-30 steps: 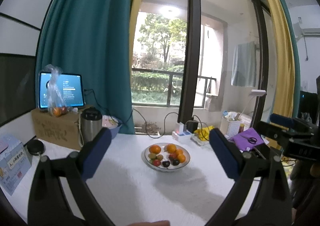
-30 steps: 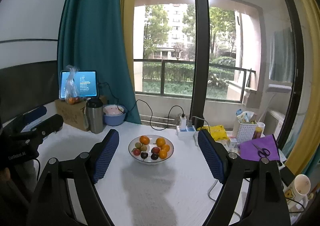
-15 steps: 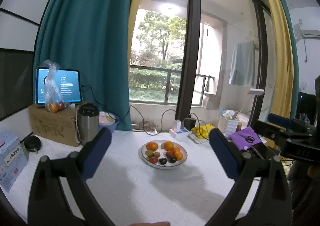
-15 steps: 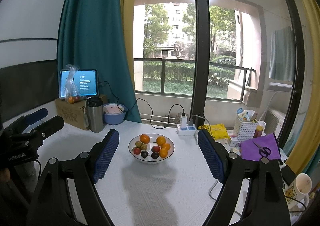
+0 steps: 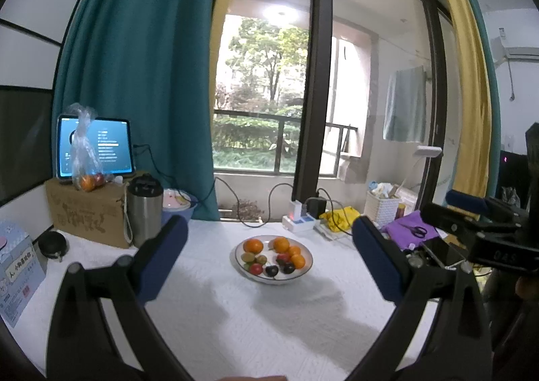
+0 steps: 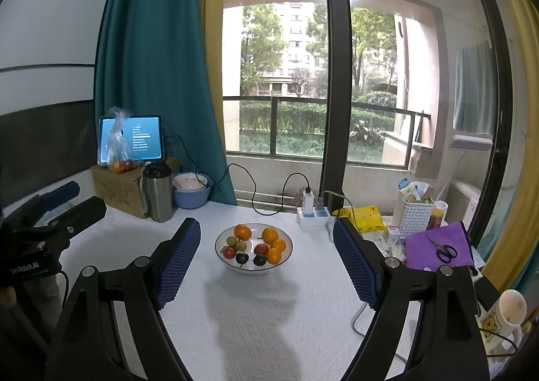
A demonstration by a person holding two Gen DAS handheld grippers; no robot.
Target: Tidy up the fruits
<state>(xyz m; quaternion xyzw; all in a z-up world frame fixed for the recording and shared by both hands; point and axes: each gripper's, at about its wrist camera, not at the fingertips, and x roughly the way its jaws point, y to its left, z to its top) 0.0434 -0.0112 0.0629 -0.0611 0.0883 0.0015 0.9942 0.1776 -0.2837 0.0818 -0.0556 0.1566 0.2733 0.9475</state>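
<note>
A white bowl (image 5: 305, 271) (image 6: 286, 256) sits mid-table on the white cloth, holding several fruits: oranges (image 5: 252, 245) (image 6: 242, 232), small red fruit (image 5: 256, 268), dark plums (image 6: 242, 258) and greenish ones (image 6: 231, 241). My left gripper (image 5: 269, 258) hovers open in front of the bowl, nothing between its blue pads (image 5: 161, 259). My right gripper (image 6: 266, 261) is likewise open and empty, framing the bowl from the near side. Each gripper shows at the edge of the other's view. A clear bag of fruit (image 5: 86, 158) (image 6: 118, 148) rests on a cardboard box at the back left.
A tablet (image 5: 94, 147), steel tumbler (image 5: 145, 214), blue bowl (image 6: 192, 194) and cardboard box (image 5: 86, 212) line the back left. Power strip (image 6: 311, 215), yellow bag (image 6: 362, 217), white basket (image 6: 416, 212), purple cloth with scissors (image 6: 438, 246) and a mug (image 6: 505, 313) crowd the right. A carton (image 5: 17, 266) stands far left.
The left wrist view has shifted a little, so the bowl now sits lower and more centred in it. The right gripper has barely moved. Both stay open.
</note>
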